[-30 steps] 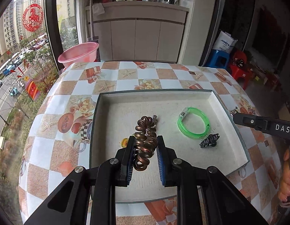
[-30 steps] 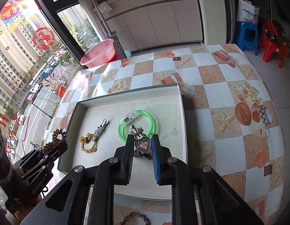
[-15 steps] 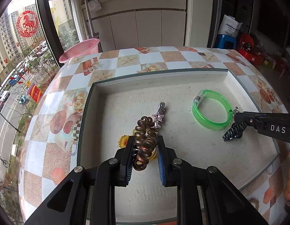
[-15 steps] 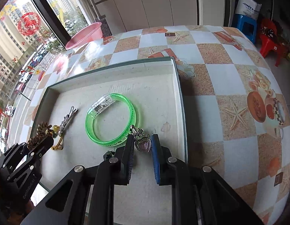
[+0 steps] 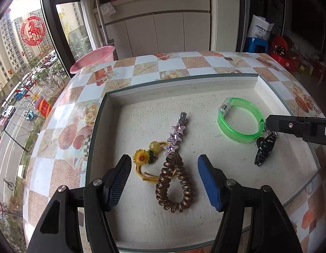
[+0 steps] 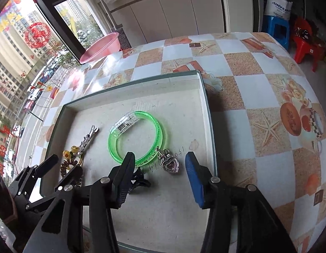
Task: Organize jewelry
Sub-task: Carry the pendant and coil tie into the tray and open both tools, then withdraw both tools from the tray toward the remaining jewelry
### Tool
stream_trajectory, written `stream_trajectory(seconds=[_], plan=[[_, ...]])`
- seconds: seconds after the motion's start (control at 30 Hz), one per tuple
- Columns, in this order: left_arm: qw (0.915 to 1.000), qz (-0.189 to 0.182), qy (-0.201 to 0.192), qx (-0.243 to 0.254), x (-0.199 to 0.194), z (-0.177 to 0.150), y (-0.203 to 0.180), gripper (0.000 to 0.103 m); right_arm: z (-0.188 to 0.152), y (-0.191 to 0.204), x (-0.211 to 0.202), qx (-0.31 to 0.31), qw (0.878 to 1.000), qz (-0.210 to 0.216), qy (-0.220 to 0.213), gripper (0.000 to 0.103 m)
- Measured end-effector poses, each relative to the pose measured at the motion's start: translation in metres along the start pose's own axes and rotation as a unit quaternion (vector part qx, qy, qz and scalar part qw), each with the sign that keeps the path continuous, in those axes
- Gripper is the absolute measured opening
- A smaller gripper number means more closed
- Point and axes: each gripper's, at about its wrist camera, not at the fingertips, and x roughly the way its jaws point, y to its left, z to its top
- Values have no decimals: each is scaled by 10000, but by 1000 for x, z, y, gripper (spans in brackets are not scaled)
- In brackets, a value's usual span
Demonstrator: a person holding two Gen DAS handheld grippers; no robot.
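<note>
Both grippers have let go since a second ago: the coiled hair tie (image 5: 175,184) and the heart charm (image 6: 171,165), each pinched between pads then, now lie loose on the tray (image 5: 142,221) floor.

Left gripper (image 5: 164,181): jaws opening, already wide; hair tie sits between the pads, touching neither. Its far loop overlaps the yellow cord of the sunflower tie (image 5: 142,158), just beside the star hair clip (image 5: 175,133).

Right gripper (image 6: 160,174): jaws opening, about half spread; heart charm lies between the pads, clear of both, touching the near edge of the green bangle (image 6: 137,136). A black claw clip (image 5: 265,147) lies at the bangle's near side, partly under the left finger in the right wrist view.

All pieces are inside the tray, which rests on the checked tablecloth (image 6: 257,105). Pink basin (image 5: 93,60) at the far table edge by the window.
</note>
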Motion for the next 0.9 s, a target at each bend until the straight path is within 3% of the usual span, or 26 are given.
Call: stream_trajectory(seconds=[0.1,0.57,0.63,0.9], plan=[[10000,0,-36,-24,-5,1,1,77,0,-2,-10,158,9997,164,-120,64],[9997,-41,-84,-211,-31,-5,5,78,-20,-4,-42,225,9991,274,-216,74],[9996,-54,-72,-266,-36,-7,6,103,-24,-3,-48,214,9992,269,-223,75],[9993,-84,-227,-278,-66,-16,2,103,-38,-1,-71,198,9988,299,-323,79]])
